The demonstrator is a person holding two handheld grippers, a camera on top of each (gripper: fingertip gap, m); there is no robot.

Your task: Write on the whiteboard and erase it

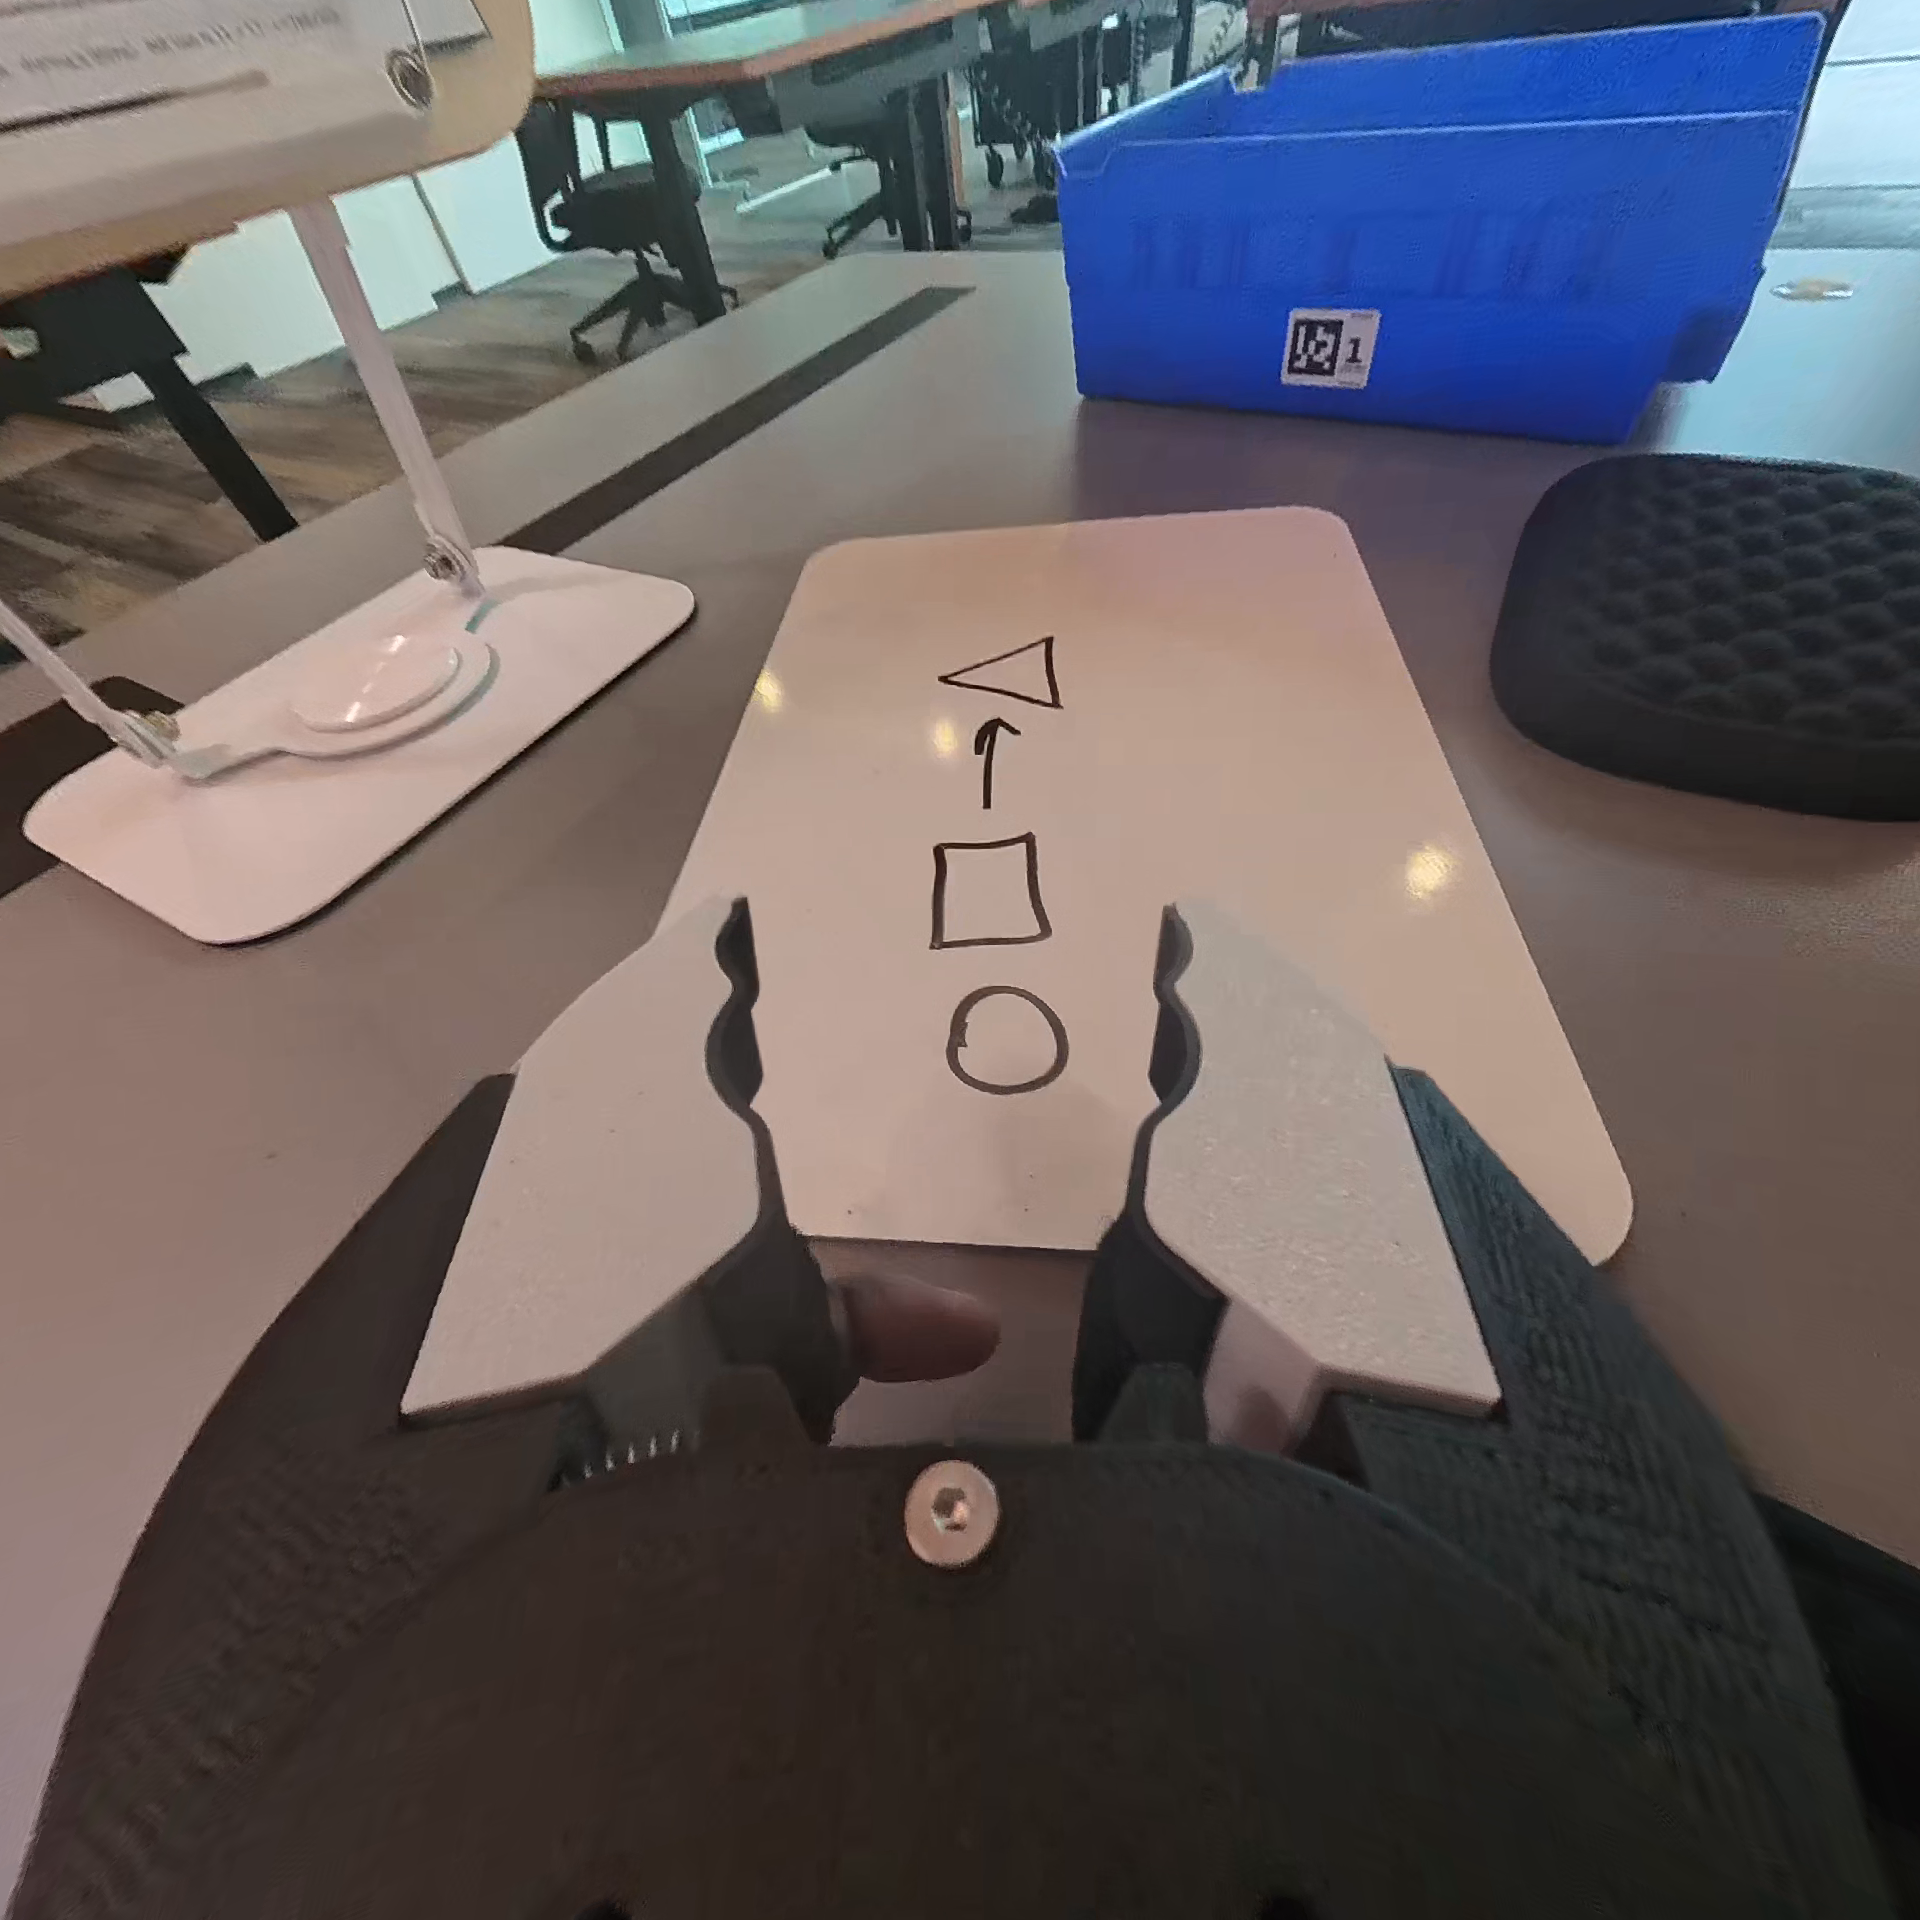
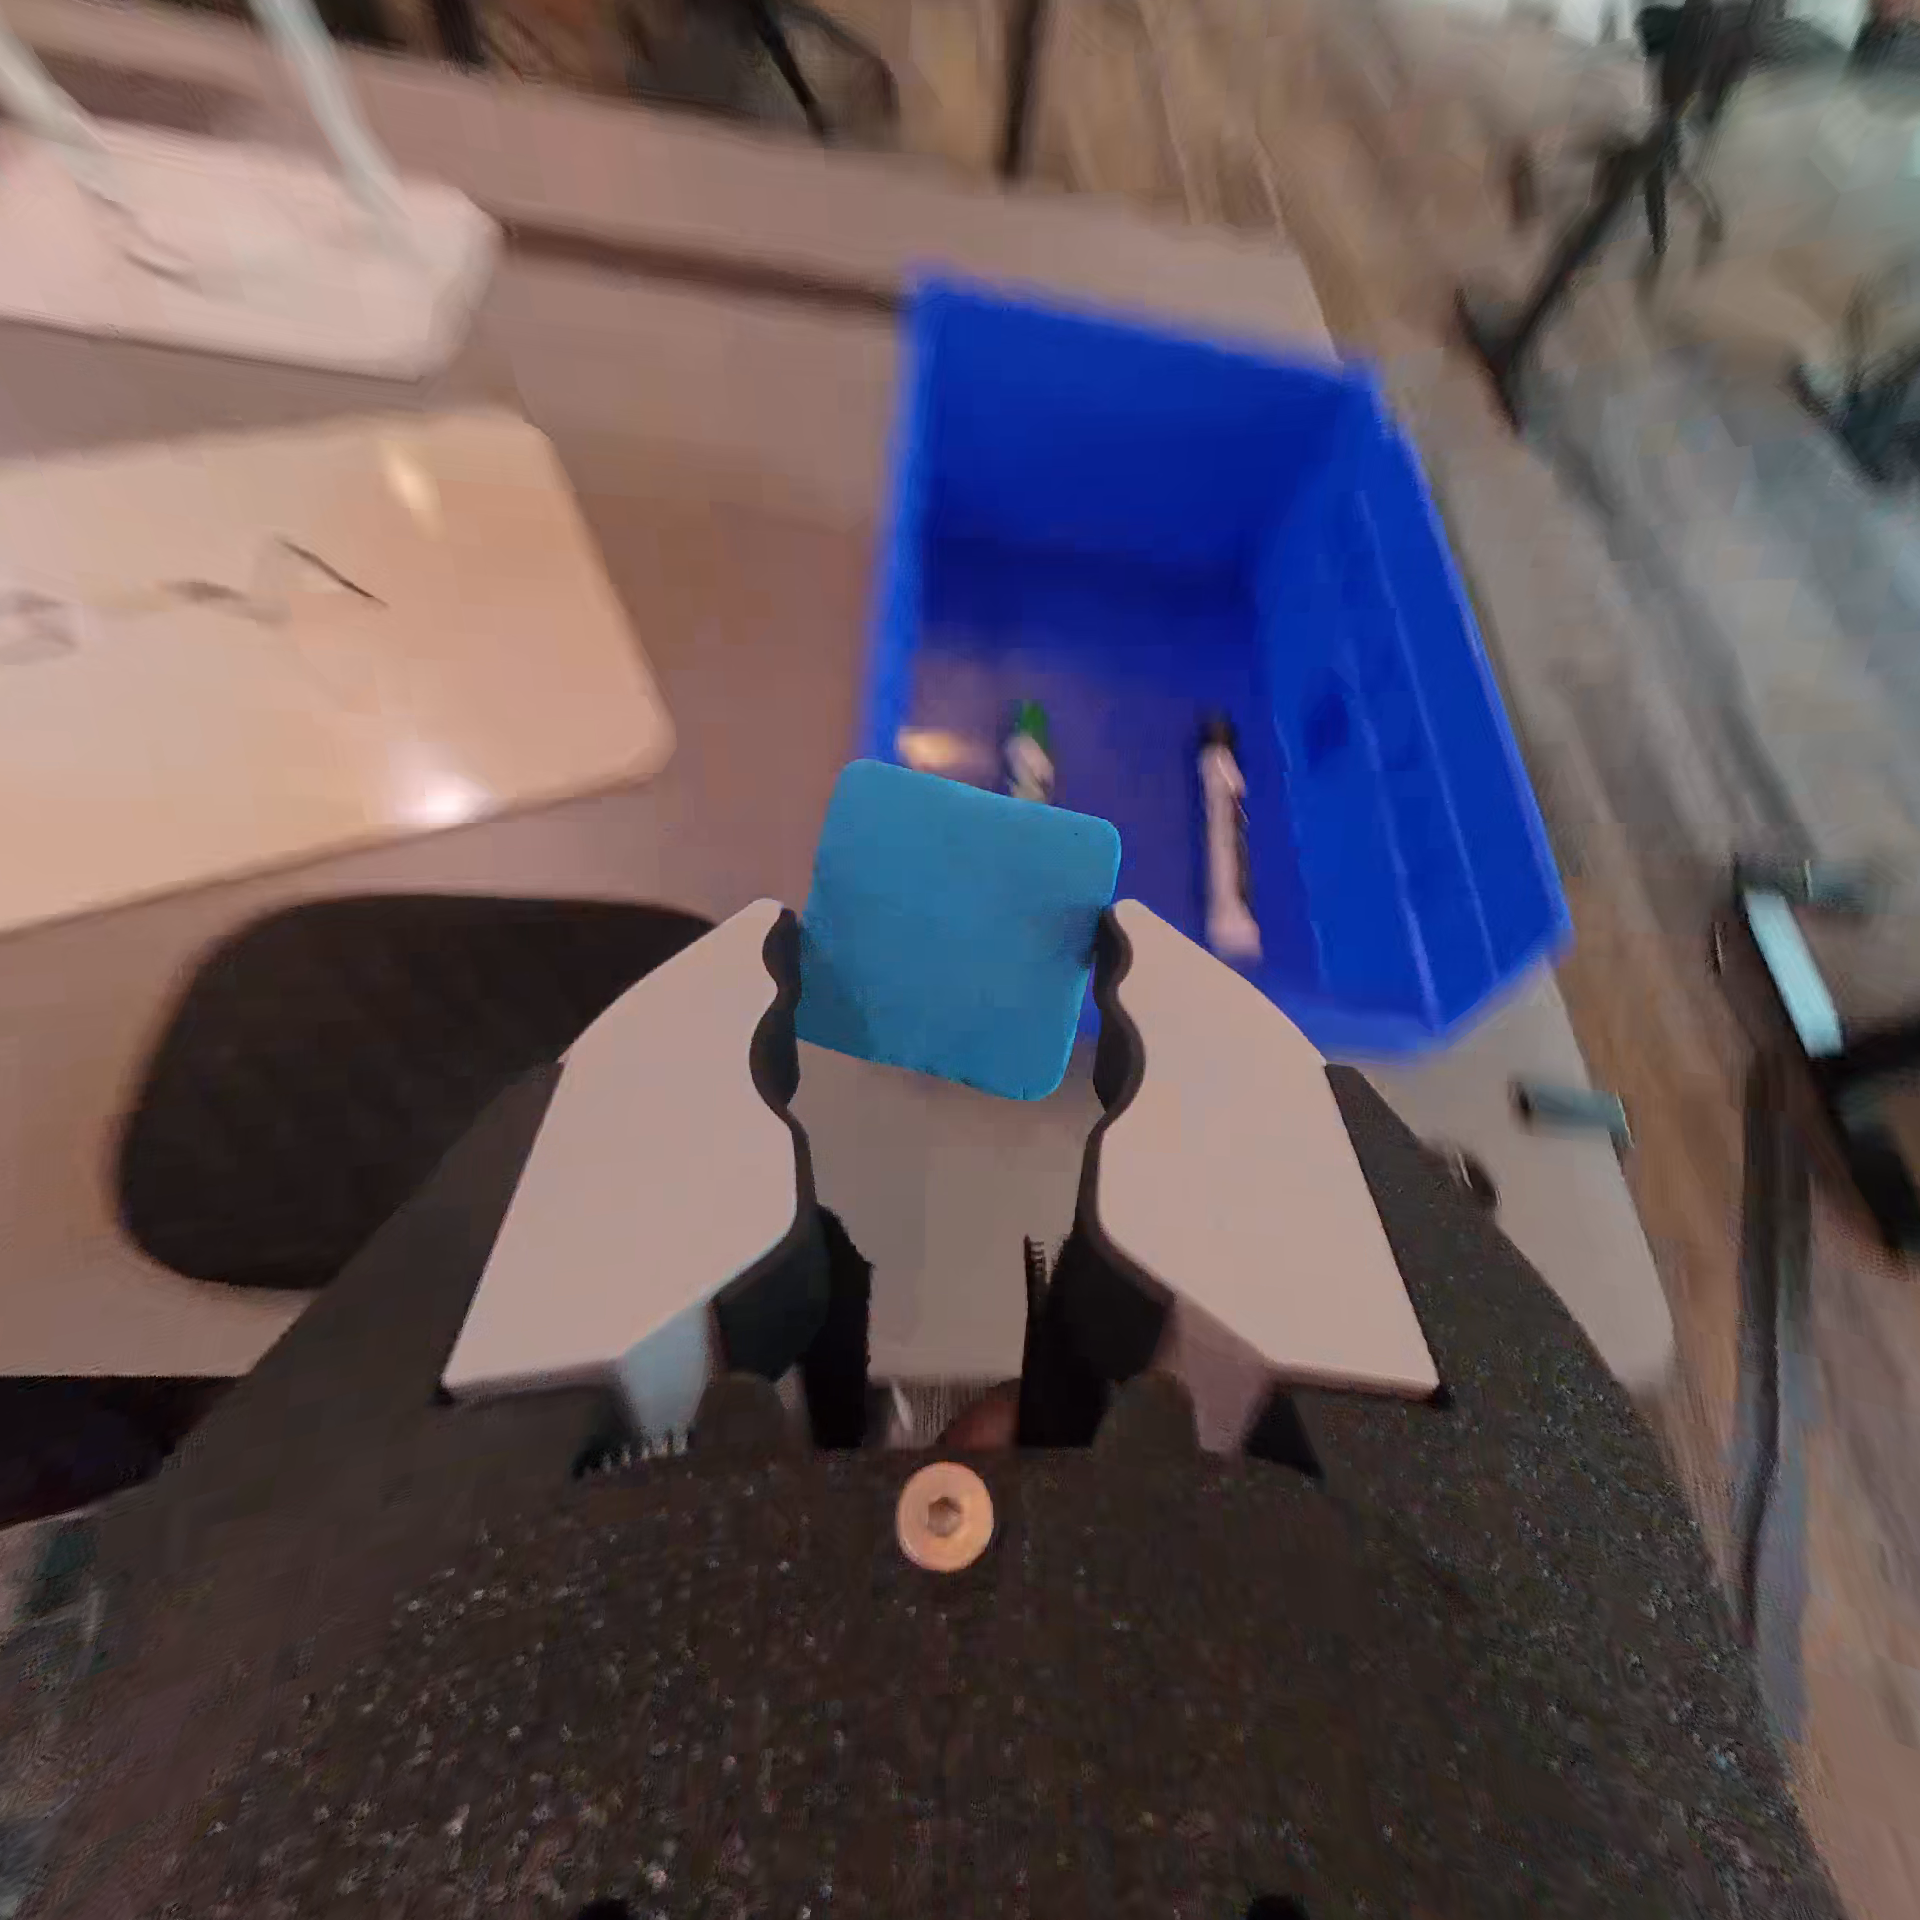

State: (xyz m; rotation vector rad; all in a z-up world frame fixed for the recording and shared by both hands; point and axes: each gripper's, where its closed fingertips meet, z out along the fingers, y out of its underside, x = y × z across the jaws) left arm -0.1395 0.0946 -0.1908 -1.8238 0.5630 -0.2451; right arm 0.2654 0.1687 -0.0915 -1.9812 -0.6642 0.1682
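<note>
An open office lies beyond the brown table [image 1: 416, 1039]: long desks [image 1: 790, 52] on dark legs, black swivel chairs [image 1: 623, 218] far left, wood-patterned floor [image 1: 343, 384].

Left view sharp; right view motion-blurred; whiteboard [image 1: 1195, 790] glare.

whiteboard [image 1: 1195, 831] on table [image 1: 468, 1039], bin [image 1: 1403, 260] behind, markers [image 2: 1226, 831] inside

The left gripper [image 1: 956, 925] has a black, bumpy plastic body with one shiny silver screw [image 1: 951, 1509] in the middle. Its two fingers [image 1: 623, 1122] wear flat pale grey plates, with wavy black edges on the inside. The right gripper [image 2: 945, 925] looks the same: black speckled body, round screw [image 2: 943, 1515], pale grey plates, wavy black edges
</note>
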